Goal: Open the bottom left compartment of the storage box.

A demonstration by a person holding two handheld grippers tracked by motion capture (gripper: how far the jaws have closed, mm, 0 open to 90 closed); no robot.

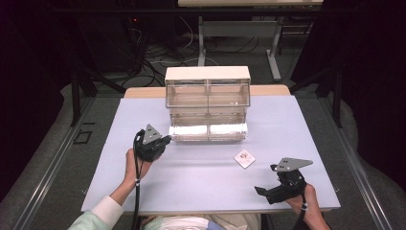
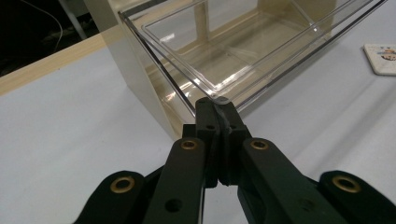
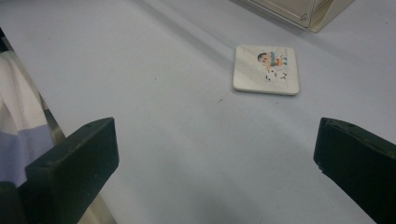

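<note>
Pinching drawer in left gripper

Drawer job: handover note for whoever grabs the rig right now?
Left gripper: shut on the front rim of the clear drawer, at its left corner; the drawer is pulled out of the cabinet.
Right gripper: open, empty, held low over the table near its front right edge.
Square coaster with a cartoon print lies flat on the table, ahead of the right gripper and apart from the drawer.
Done: drawer open.
Left, probably: pick up the coaster, place it in the drawer, push it closed.
</note>
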